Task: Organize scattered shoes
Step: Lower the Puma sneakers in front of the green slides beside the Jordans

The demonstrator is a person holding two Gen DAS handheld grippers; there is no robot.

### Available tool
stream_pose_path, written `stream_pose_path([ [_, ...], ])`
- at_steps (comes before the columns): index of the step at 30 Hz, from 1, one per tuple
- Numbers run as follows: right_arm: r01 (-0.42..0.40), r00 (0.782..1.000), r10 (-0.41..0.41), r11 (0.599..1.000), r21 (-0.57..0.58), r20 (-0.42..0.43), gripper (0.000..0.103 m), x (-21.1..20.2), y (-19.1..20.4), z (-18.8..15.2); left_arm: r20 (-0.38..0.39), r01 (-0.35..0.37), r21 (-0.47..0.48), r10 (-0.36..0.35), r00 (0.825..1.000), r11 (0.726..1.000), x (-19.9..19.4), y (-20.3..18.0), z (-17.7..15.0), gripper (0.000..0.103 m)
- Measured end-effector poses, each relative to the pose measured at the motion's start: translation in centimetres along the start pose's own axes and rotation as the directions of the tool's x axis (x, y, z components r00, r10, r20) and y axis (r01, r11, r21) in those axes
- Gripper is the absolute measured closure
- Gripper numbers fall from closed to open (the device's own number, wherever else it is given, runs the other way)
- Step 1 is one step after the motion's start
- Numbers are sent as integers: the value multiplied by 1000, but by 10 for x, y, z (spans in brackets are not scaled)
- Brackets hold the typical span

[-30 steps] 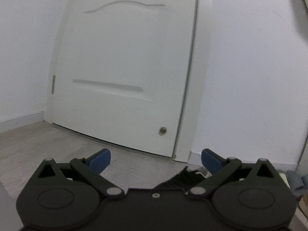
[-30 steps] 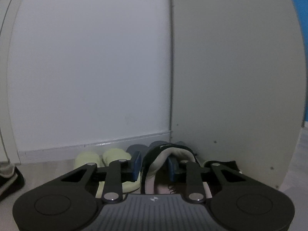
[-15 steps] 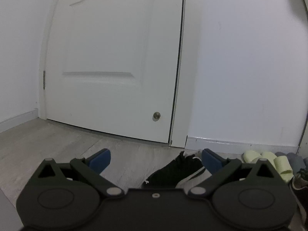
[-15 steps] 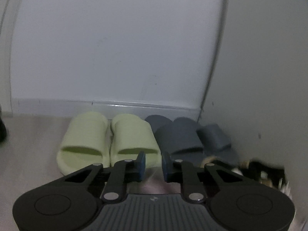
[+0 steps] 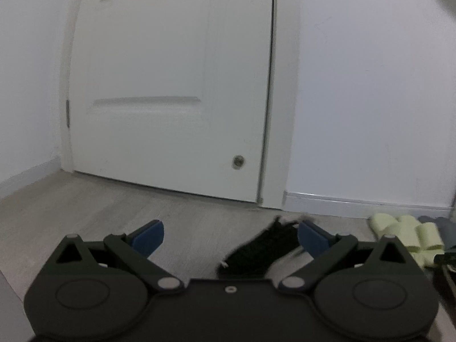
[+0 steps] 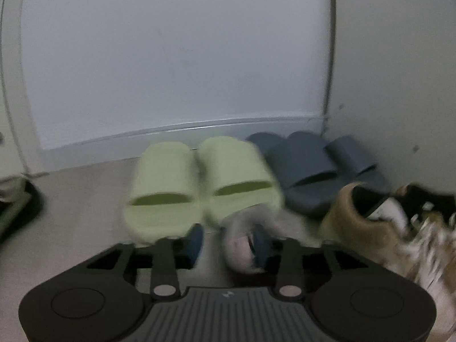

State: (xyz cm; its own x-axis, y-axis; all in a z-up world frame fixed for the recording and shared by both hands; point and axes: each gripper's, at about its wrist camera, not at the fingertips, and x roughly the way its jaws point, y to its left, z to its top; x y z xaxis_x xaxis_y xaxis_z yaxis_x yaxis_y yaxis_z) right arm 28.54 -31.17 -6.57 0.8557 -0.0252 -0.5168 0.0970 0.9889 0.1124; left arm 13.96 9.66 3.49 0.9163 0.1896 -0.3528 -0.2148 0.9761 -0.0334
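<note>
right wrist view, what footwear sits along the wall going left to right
dark shoe at the left edge → light green slides → grey-blue slides → tan shoe

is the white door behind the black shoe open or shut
Shut. In the left wrist view the white door sits flush in its frame, with only a thin dark seam along its right edge. The black shoe lies on the floor before it.
</note>
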Motion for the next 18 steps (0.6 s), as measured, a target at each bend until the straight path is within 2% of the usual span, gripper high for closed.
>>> stream_pose_path([
  [1, -48, 999, 48, 999, 4, -14, 23, -5, 12, 1, -21, -26, -12, 25, 999, 1000, 6, 0, 8, 1],
  [2, -89, 996, 89, 996, 2, -20, 18, -8, 26, 2, -50, -48, -40, 46, 998, 998, 15, 0, 20, 1],
  [3, -129, 991, 129, 992, 0, -27, 15, -11, 39, 4, -68, -40, -77, 35, 997, 996, 24, 3, 31, 1],
  [5, -167, 985, 167, 986, -2, -31, 14, -14, 55, 5, -65, -2, -130, -7, 998, 992, 35, 6, 42, 1],
  [6, -234, 972, 234, 972, 1, -23, 13, -18, 84, 7, -54, 13, -155, -21, 998, 988, 41, 8, 44, 1],
  [7, -250, 968, 250, 968, 7, -21, 11, -18, 91, 7, -46, 13, -172, -22, 999, 985, 48, 9, 42, 1],
  [10, -292, 954, 296, 953, 81, -48, 11, -6, 131, 11, -75, 2, -227, -20, 997, 974, 66, 18, 15, 1],
  [11, -285, 952, 297, 949, 135, -79, 11, 8, 145, 12, -108, 11, -254, -39, 993, 967, 73, 25, -4, 1],
  [15, -251, 928, 326, 905, 343, -181, 13, 61, 187, 17, -214, -18, -200, -26, 977, 980, 91, 39, -32, 1],
  [16, -241, 922, 334, 889, 390, -193, 14, 74, 195, 19, -213, -45, -225, -4, 977, 973, 94, 44, -33, 1],
  [18, -210, 914, 344, 854, 477, -214, 14, 98, 209, 22, -197, -41, -345, -30, 980, 938, 98, 62, -36, 1],
])
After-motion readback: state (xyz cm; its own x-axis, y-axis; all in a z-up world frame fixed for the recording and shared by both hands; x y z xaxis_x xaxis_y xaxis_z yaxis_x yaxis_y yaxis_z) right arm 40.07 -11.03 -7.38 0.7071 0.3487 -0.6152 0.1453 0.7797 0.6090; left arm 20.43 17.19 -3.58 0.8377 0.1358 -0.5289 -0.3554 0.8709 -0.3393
